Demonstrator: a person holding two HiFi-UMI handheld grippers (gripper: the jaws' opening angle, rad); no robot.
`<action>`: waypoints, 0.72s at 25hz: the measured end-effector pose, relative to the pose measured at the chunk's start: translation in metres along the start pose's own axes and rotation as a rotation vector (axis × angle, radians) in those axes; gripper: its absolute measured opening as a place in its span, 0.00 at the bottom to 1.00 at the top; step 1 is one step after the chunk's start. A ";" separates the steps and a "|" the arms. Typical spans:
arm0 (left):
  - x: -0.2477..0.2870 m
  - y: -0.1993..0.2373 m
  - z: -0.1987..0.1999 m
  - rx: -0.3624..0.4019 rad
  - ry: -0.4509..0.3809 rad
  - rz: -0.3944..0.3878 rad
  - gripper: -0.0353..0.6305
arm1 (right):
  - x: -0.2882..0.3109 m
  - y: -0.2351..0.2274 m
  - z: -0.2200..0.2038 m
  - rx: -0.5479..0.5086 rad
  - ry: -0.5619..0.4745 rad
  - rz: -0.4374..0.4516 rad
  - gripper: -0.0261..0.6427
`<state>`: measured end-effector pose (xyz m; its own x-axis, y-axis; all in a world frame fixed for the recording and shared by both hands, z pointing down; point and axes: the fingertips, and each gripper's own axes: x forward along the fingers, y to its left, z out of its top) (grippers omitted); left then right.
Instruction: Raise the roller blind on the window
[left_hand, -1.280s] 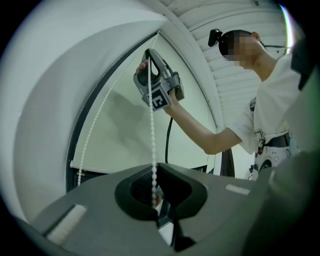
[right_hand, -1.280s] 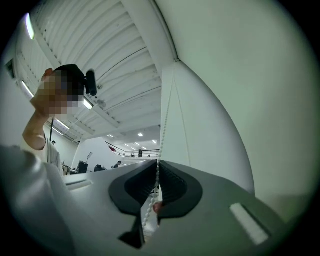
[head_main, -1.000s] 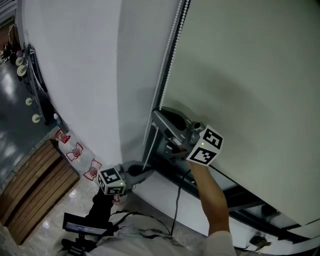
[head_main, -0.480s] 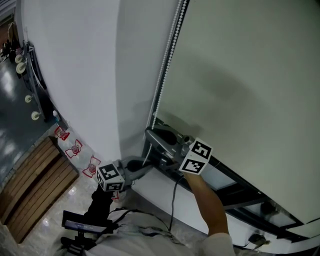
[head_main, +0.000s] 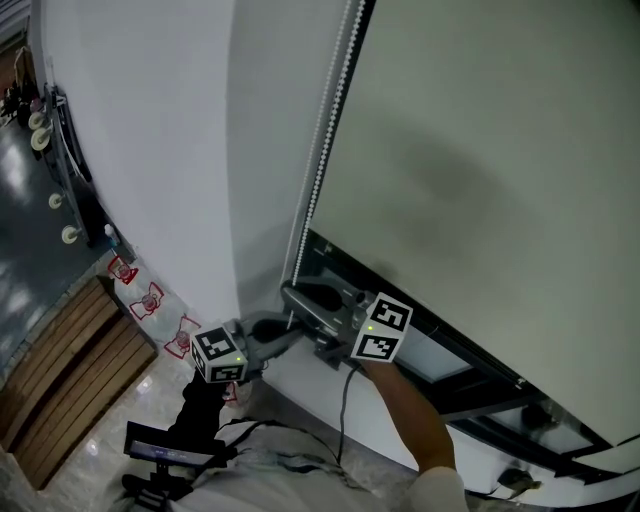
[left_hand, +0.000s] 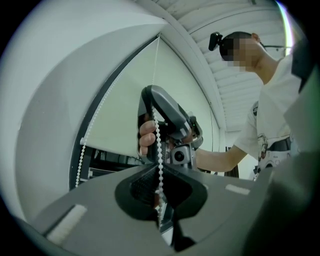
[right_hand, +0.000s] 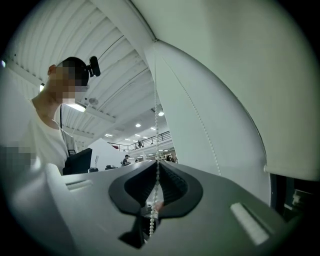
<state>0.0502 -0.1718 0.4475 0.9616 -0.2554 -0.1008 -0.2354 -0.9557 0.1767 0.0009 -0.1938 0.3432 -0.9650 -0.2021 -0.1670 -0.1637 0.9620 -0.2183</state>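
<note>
White wall (head_main: 170, 150) beside window (head_main: 440, 358): roller blind (head_main: 480, 150) is hanging low, bead chain (head_main: 322, 140) along its left edge. Left gripper (left_hand: 159, 170) and right gripper (right_hand: 158, 164) are both clenching the bead chain, right seemingly higher.

White bead chain (head_main: 323, 150); pale green blind (head_main: 480, 180).

Pale blind (head_main: 480, 150) nearly down, bead chain (head_main: 322, 150) straight
</note>
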 end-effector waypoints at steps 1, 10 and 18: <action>0.001 -0.001 0.002 0.002 -0.002 -0.003 0.05 | 0.001 0.002 0.002 -0.010 0.003 0.005 0.06; 0.003 -0.008 0.003 0.019 -0.007 -0.039 0.05 | 0.015 0.014 0.055 -0.104 -0.017 0.075 0.22; 0.006 -0.011 0.004 0.026 -0.010 -0.053 0.05 | 0.032 0.001 0.133 -0.215 -0.053 0.051 0.25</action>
<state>0.0578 -0.1631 0.4409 0.9712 -0.2060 -0.1195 -0.1881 -0.9713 0.1455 -0.0032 -0.2236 0.2101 -0.9621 -0.1556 -0.2238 -0.1598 0.9871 0.0006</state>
